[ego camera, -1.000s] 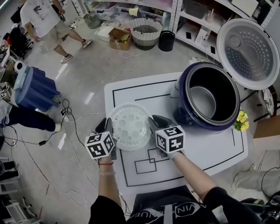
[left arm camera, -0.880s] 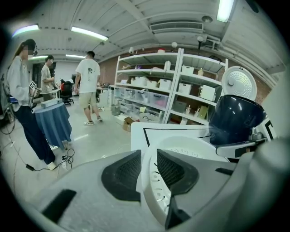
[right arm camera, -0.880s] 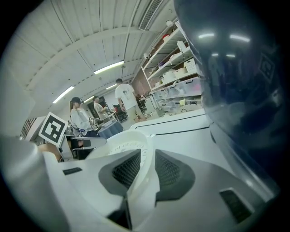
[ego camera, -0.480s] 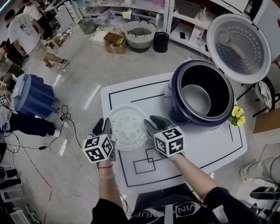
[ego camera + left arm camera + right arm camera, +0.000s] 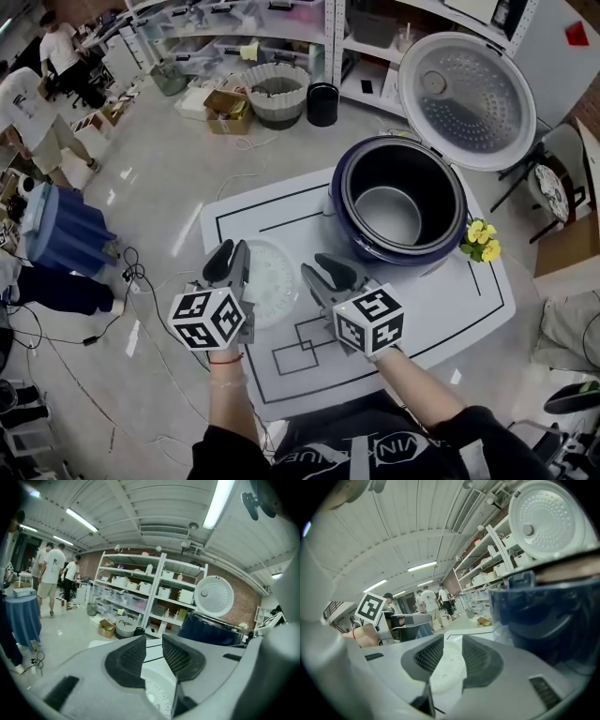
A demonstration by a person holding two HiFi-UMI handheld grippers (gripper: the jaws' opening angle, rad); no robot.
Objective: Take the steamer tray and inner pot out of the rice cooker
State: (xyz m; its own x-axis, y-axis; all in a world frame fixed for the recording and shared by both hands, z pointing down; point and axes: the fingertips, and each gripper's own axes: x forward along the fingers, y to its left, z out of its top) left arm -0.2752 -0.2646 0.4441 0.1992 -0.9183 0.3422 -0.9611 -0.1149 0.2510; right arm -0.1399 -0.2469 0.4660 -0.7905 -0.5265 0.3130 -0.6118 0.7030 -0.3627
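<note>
Tray (image 5: pixel 266 284) lies flat just left of the cooker (image 5: pixel 349 225). My left gripper (image 5: pixel 232 255) and right gripper (image 5: pixel 317 267) flank it, jaws just spread, pinching nothing.

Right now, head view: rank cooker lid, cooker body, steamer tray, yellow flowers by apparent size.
1. cooker lid and cooker body: about alike, not ranked.
2. steamer tray, partly hidden.
3. yellow flowers.

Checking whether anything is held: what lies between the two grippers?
In the head view, the white steamer tray, flat on the table, between left gripper and right gripper. Both jaws have just been opening, nothing between them.
</note>
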